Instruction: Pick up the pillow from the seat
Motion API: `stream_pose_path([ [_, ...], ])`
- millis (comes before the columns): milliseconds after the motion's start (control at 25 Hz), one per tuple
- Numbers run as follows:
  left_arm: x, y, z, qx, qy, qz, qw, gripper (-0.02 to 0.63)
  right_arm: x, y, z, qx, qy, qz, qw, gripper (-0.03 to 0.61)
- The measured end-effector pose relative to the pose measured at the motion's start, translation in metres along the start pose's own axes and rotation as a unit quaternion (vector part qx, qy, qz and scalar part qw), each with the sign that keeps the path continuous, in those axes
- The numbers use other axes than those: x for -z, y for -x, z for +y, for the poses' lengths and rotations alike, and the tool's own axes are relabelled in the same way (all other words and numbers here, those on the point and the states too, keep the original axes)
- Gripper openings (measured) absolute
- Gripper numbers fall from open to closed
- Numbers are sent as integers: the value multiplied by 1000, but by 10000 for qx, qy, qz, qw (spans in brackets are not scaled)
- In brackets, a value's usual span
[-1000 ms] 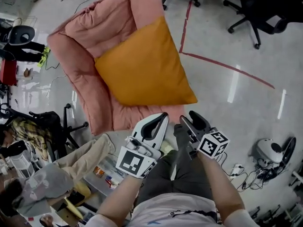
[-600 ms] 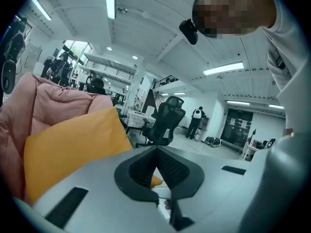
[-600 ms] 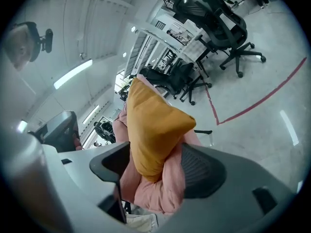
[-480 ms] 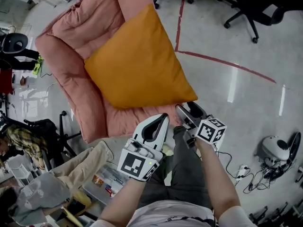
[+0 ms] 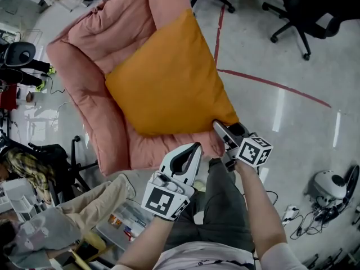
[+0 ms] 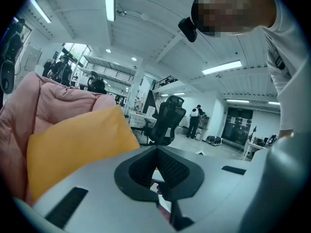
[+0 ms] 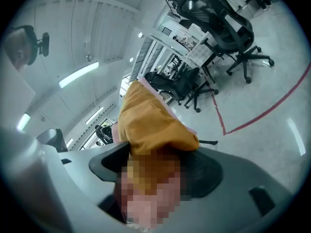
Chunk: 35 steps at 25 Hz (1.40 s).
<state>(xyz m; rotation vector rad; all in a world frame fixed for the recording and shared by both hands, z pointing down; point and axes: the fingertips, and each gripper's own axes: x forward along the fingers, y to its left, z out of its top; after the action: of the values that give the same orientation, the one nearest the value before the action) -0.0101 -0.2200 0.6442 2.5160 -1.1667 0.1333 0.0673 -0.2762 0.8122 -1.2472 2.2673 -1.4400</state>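
An orange pillow (image 5: 169,77) lies tilted on the pink padded seat (image 5: 90,49) on the floor. My right gripper (image 5: 227,127) is at the pillow's near right corner. Its jaws are opening wide, and in the right gripper view the pillow's corner (image 7: 150,120) sits between them without the pads pressing on it. My left gripper (image 5: 194,147) hangs short of the seat's front edge, shut and empty. In the left gripper view the pillow (image 6: 73,140) and seat (image 6: 29,106) are ahead to the left, beyond the closed pads (image 6: 170,166).
Black office chairs (image 5: 304,10) stand at the back right. A red tape line (image 5: 270,83) crosses the glossy floor right of the seat. A white device (image 5: 326,184) and cables lie at the right. Bags, clothes and boxes (image 5: 34,167) crowd the left.
My right gripper has moved forward to the pillow's near corner and its jaws have spread. The left gripper stayed low in front of the seat, still shut.
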Motion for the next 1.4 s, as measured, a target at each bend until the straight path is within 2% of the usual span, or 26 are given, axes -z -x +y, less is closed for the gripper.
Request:
stream_pose_path([
  [40,0,0,1,-15,-2,-12,10000,11,-1,1,4,20,146,24,9999,312],
  [80,-1,1,3,-31,-2,-18,10000,9,-2,1,10,41,290,62,9996,241],
  [160,-5,5,4,-53,-1,-27,10000,9,-1,0,20,80,468,171,9987,157],
  [320,-24,18,3,-109,-16,-103,9999,11,-2,0,38,84,328,455,9984,100],
  [480,-45,42,3,-210,25,-147,9997,11,1,6,69,39,187,676,9975,84],
  [680,-66,66,8,-388,86,-131,9991,9,-11,13,116,-101,96,585,9982,78],
  [920,-105,91,15,-687,133,-234,9973,9,-29,10,195,-786,-229,695,9942,70],
  [1160,-156,131,21,-1011,305,-440,9934,9,-49,4,284,-1406,-295,814,9863,60],
  [1400,-192,159,16,-1149,443,-494,9912,11,-47,13,314,-1239,-291,1214,9844,58],
])
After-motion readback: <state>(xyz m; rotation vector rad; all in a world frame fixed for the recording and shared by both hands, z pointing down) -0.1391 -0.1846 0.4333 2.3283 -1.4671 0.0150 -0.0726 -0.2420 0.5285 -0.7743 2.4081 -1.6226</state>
